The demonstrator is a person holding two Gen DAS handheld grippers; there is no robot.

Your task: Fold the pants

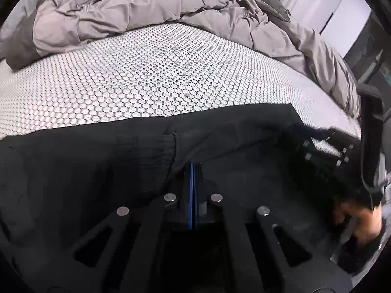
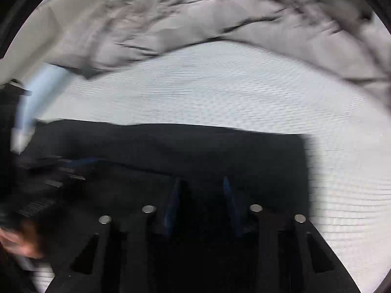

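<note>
Lying across the bed [image 1: 146, 78], the black pants [image 1: 85, 166] run left to right; left gripper [image 1: 193, 171] fingers are pressed together over the cloth. Right view, blurred: pants [image 2: 195, 151] again crosswise, right gripper [image 2: 201, 185] fingers narrowly parted above them.

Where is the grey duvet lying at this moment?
The grey duvet is bunched along the far side of the honeycomb-patterned mattress in both wrist views, trailing down its right edge in the left wrist view, well beyond the black pants.
</note>
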